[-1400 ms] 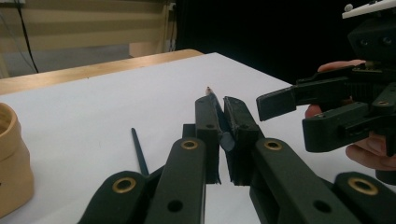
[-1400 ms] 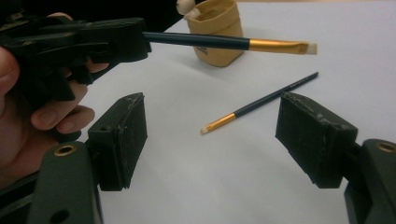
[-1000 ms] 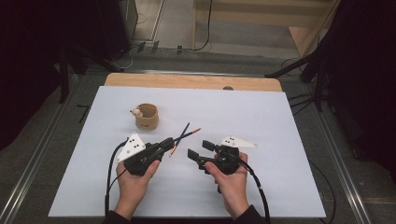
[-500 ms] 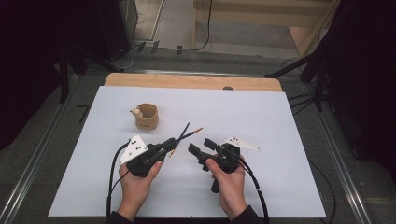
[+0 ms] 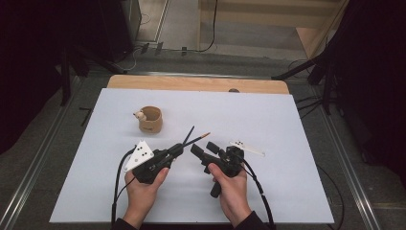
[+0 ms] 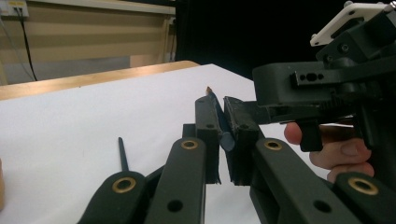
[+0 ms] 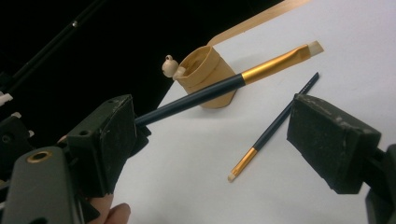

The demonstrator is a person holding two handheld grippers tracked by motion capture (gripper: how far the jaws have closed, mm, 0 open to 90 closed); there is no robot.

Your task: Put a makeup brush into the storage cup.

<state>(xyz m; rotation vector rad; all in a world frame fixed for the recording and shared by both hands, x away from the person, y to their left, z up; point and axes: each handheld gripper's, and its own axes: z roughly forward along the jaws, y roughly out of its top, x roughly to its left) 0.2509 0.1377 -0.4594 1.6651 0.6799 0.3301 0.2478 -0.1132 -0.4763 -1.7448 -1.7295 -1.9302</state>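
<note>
Paintbrush (image 7: 233,84) clamped in left gripper (image 5: 178,150) — angled up-right.

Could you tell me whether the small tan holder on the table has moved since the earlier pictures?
No. The tan holder stands at the same spot relative to the table's wooden far edge in the high view.

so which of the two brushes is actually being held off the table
The brush with the long gold ferrule: the left claw clamps its dark handle, bristles in the air. The thinner brush lies loose on the white table.
</note>
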